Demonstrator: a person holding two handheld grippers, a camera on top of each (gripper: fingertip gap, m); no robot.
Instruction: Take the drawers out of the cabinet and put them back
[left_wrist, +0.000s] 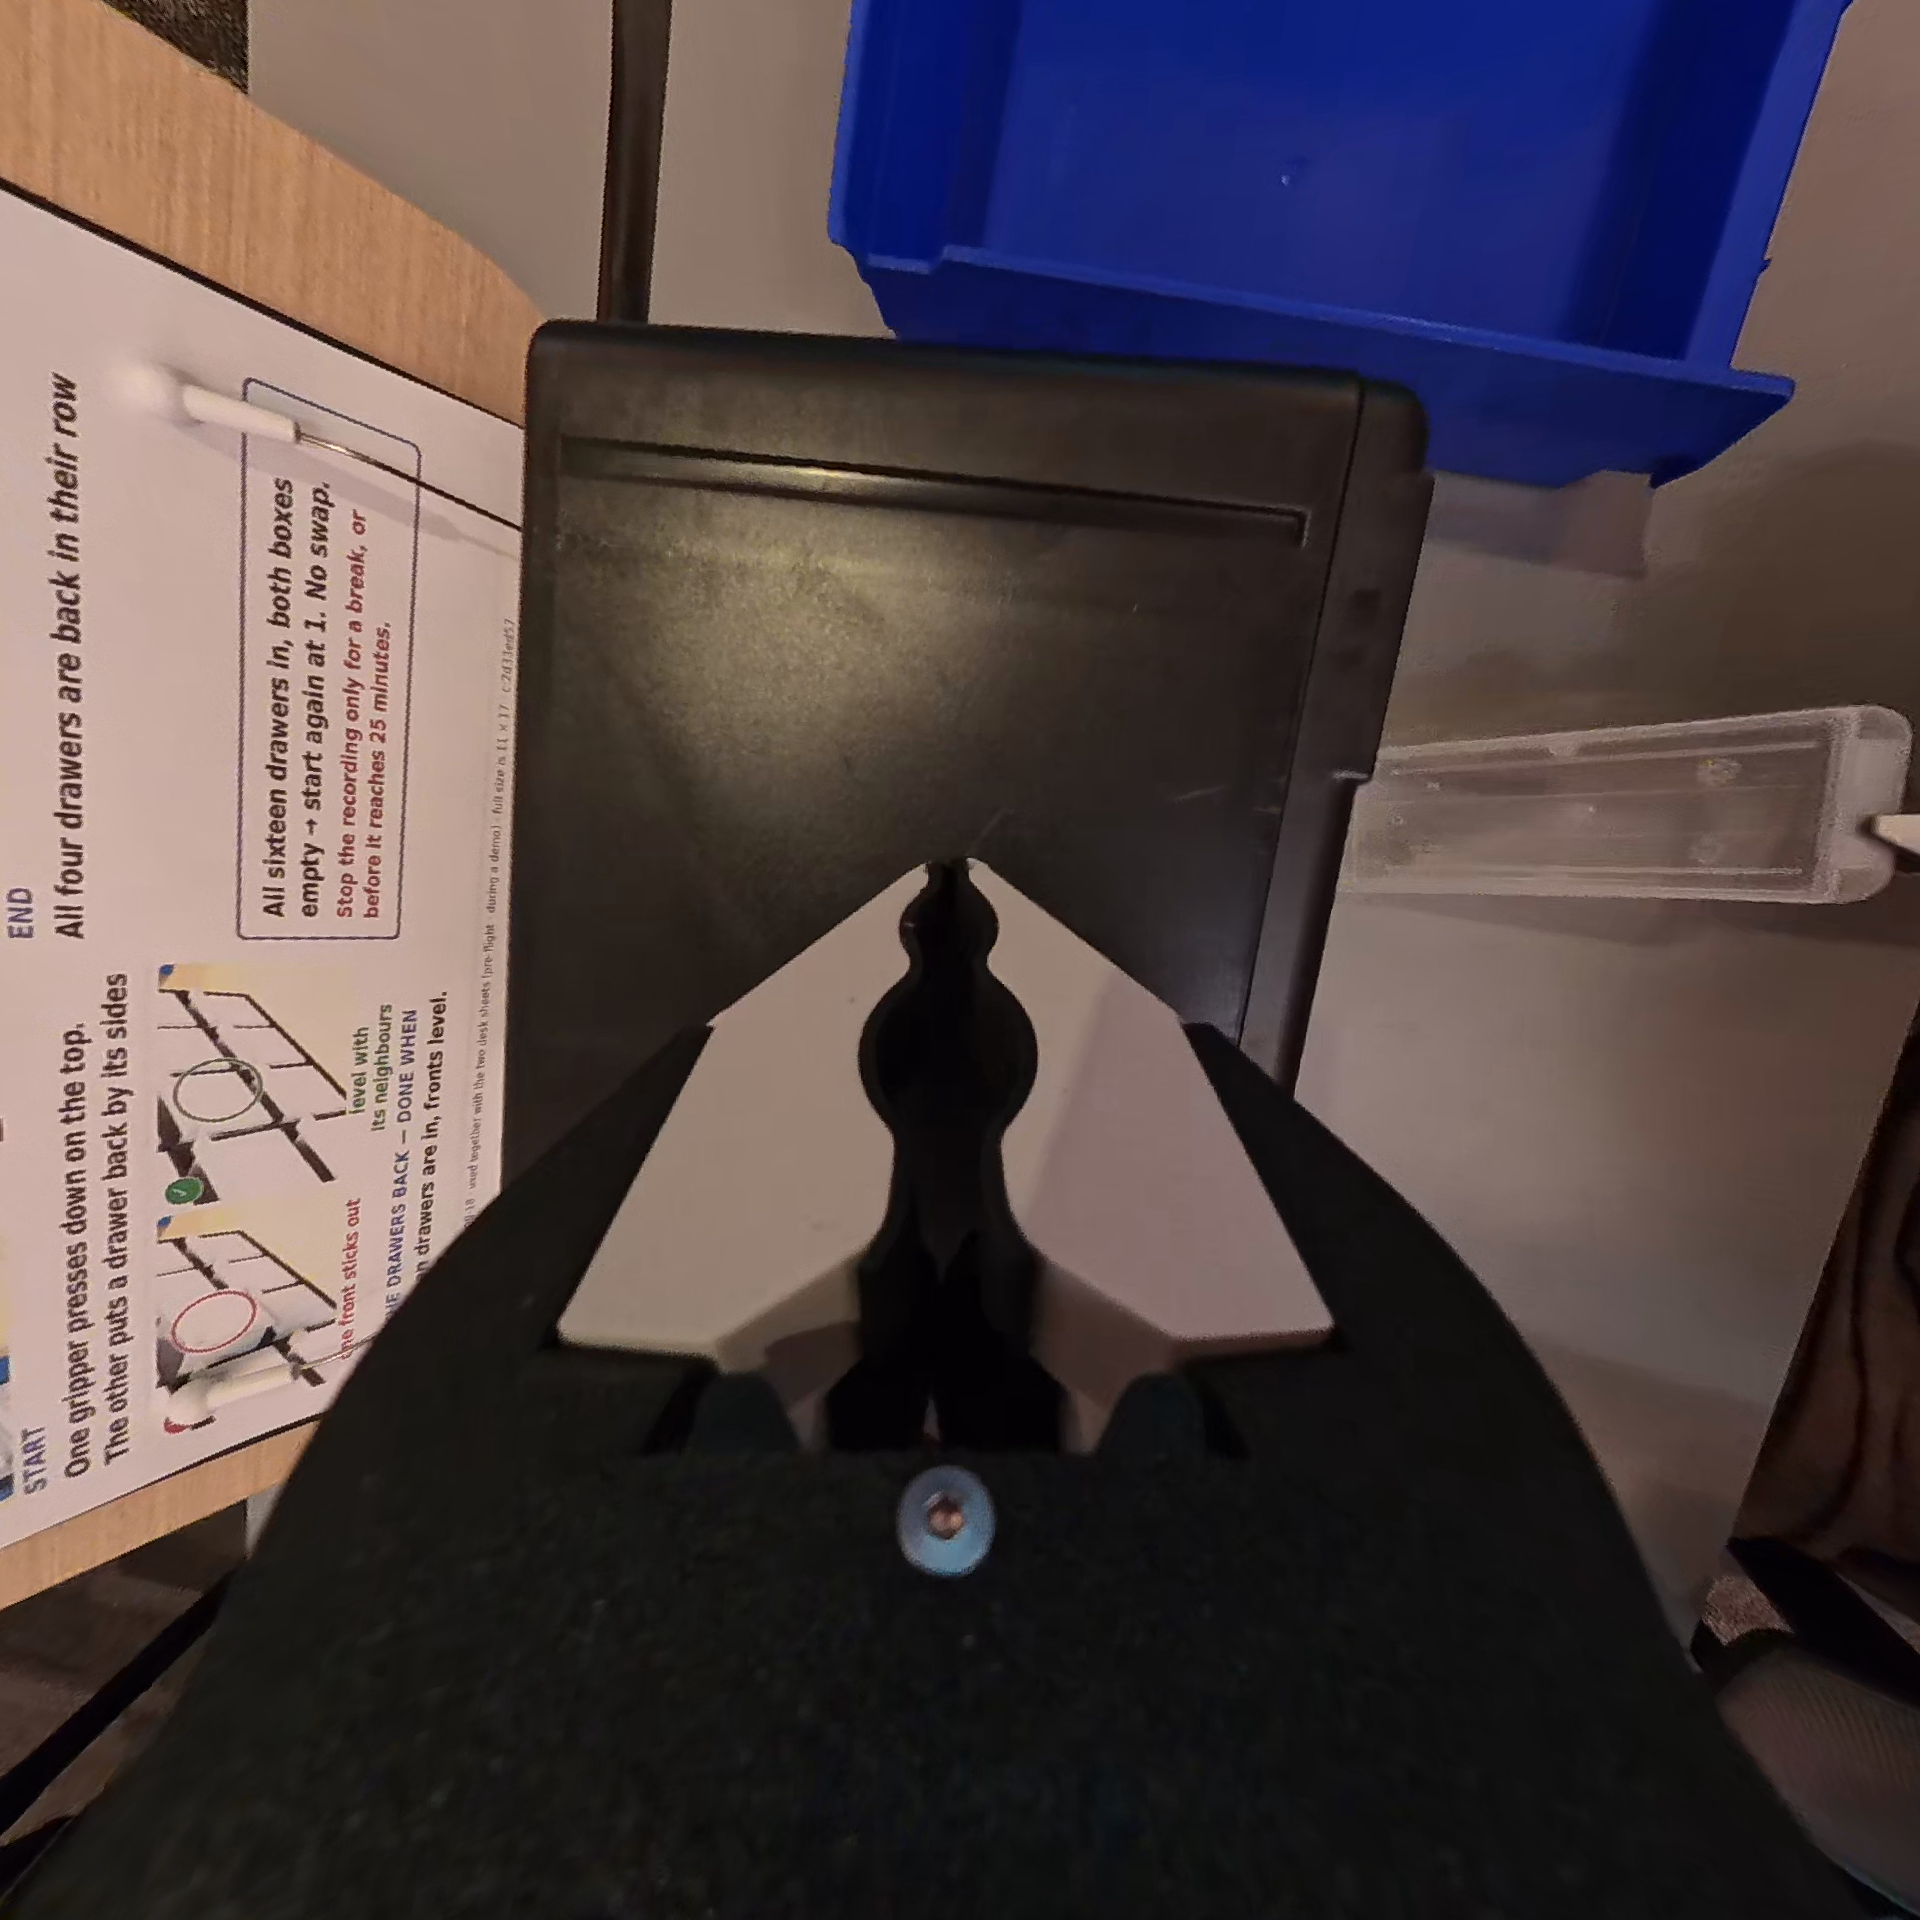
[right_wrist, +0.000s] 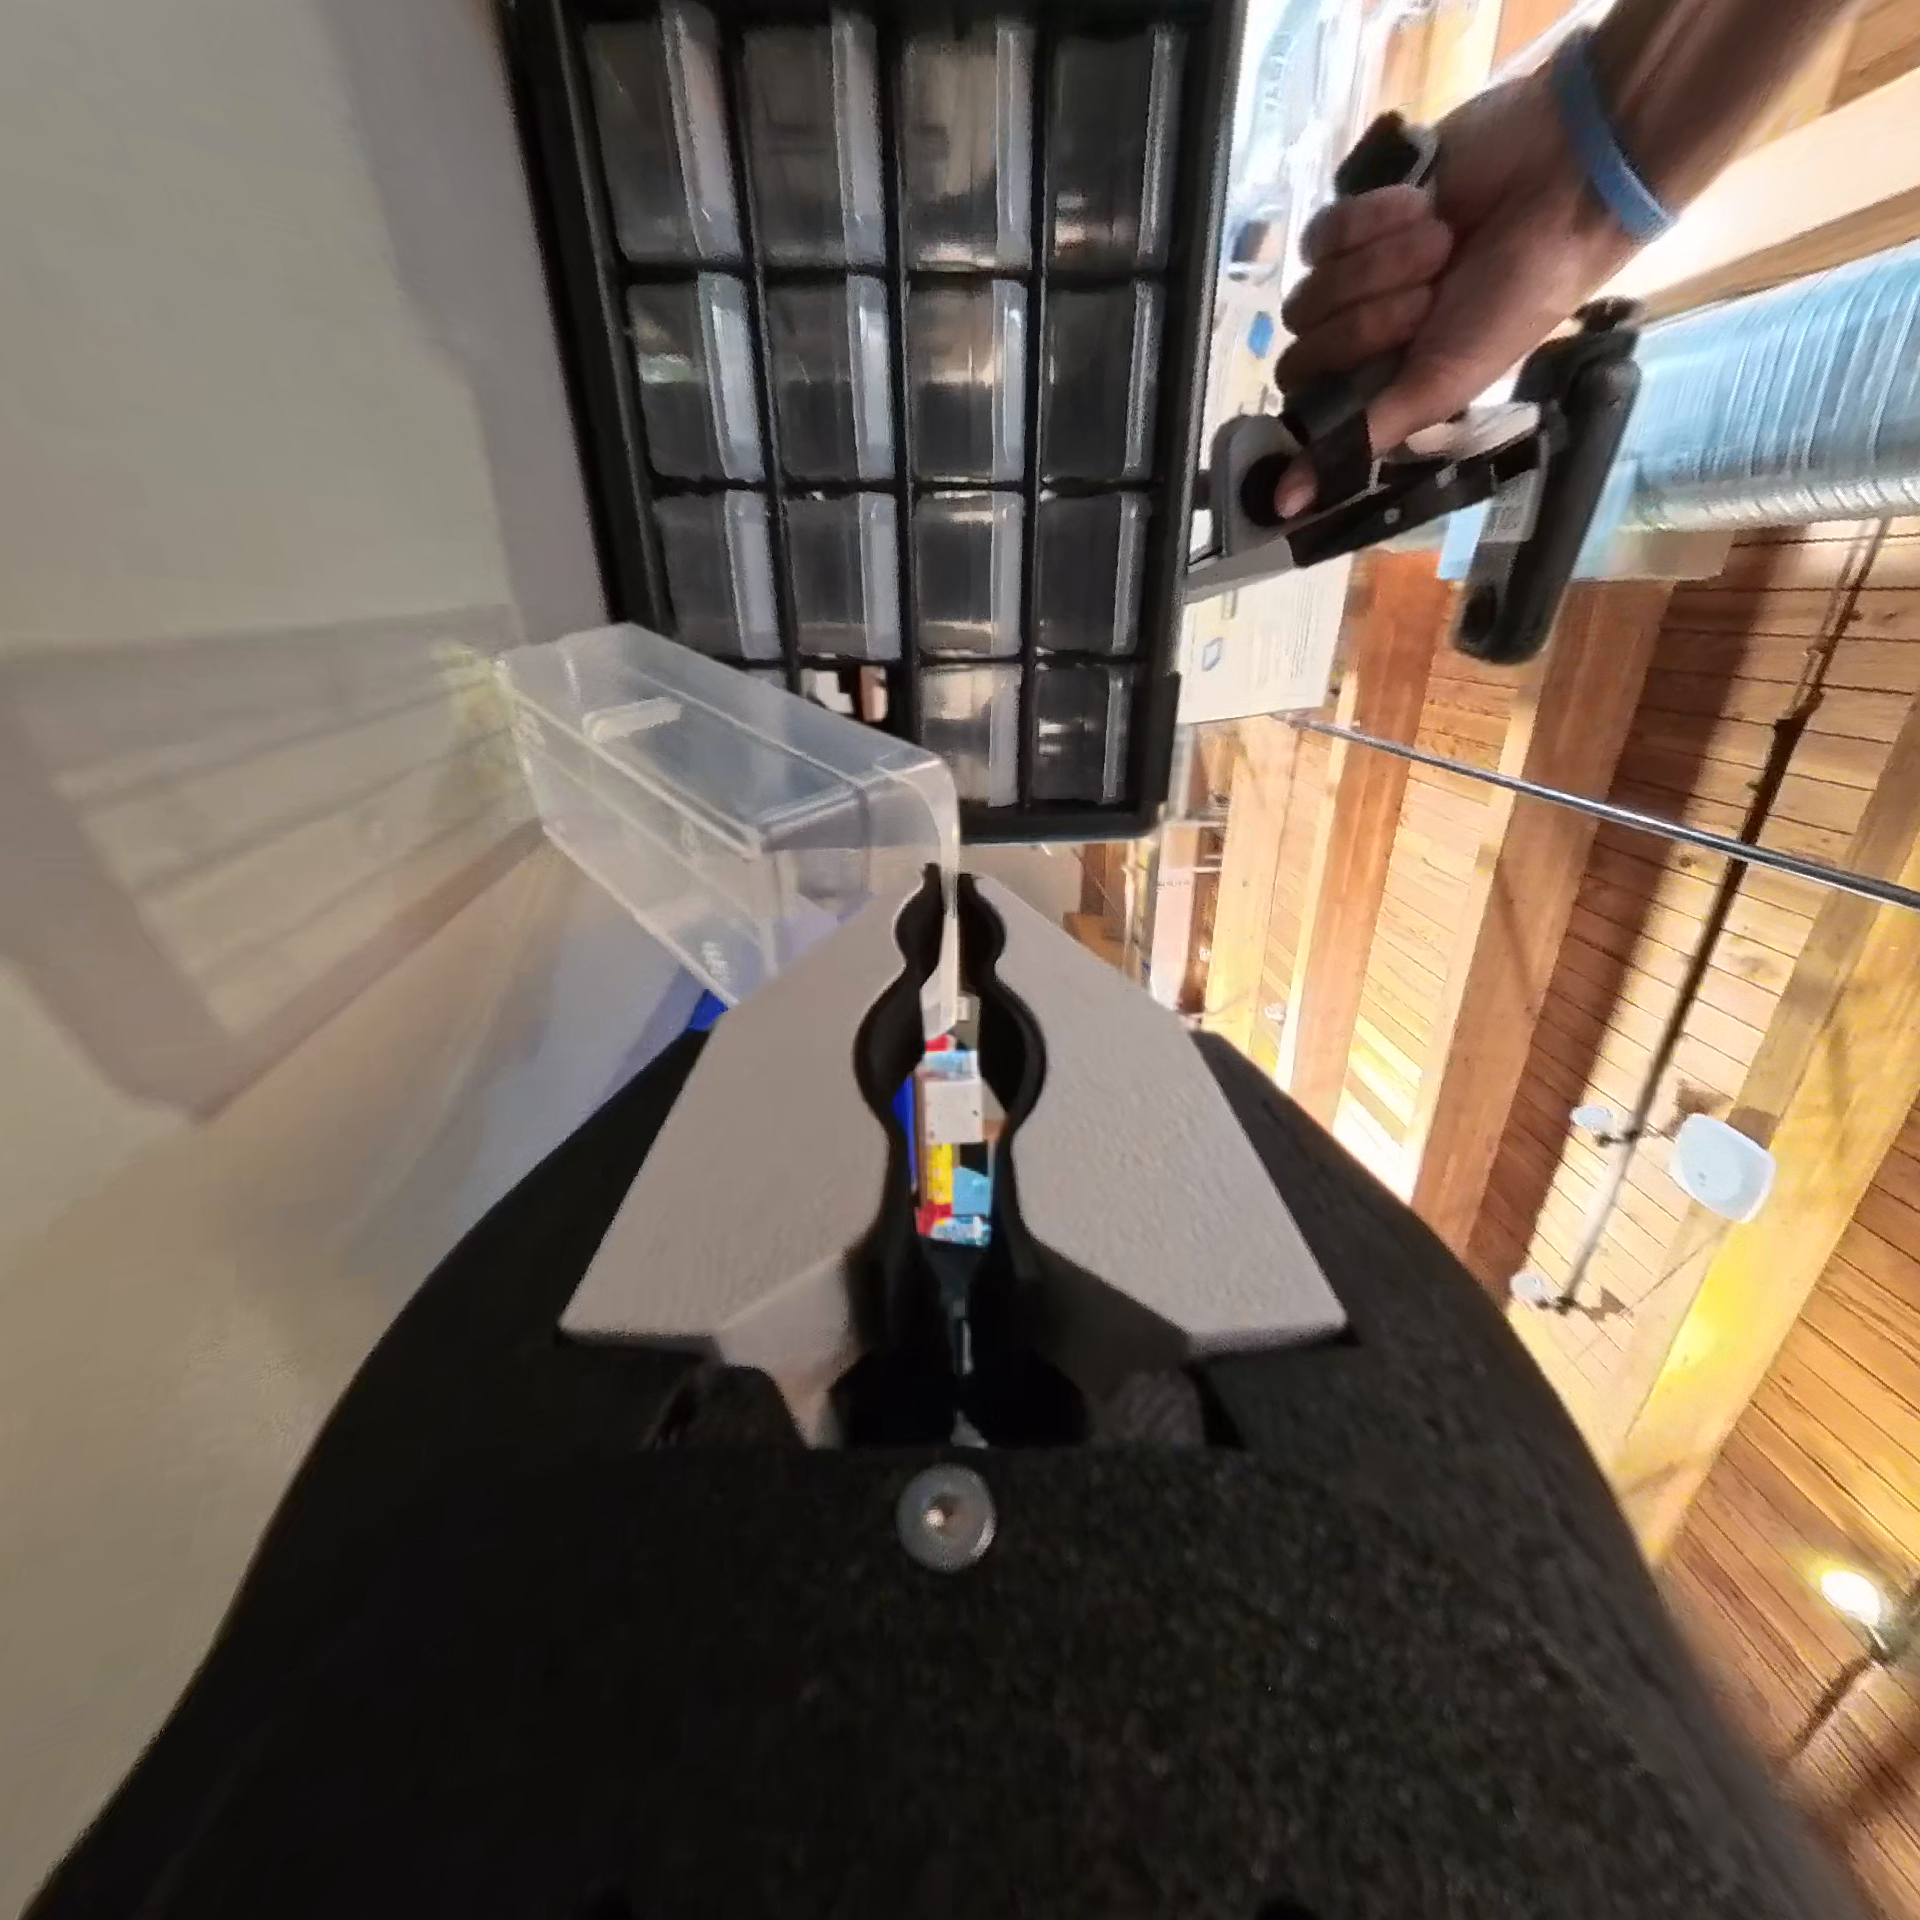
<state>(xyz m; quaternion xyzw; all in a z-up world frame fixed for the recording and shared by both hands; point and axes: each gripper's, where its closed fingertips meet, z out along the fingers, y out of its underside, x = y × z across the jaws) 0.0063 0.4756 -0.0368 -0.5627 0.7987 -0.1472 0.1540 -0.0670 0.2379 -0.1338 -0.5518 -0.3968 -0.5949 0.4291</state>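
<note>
Left gripper (left_wrist: 951, 868) pressed together, tips on the black cabinet (left_wrist: 935, 665) top at frame centre. Printed sheet (left_wrist: 208, 810) at left edge; blue bin (left_wrist: 1351, 187), nothing in it, upper right; clear drawer (left_wrist: 1621, 821) sticking out at right edge. Right wrist view: right gripper (right_wrist: 951, 904) pinching the front lip of that clear drawer (right_wrist: 717, 800), left of centre, empty, pulled free of the cabinet (right_wrist: 894, 364). Other drawers sit in their slots; contents unclear. Hand (right_wrist: 1444, 281) upper right.
</note>
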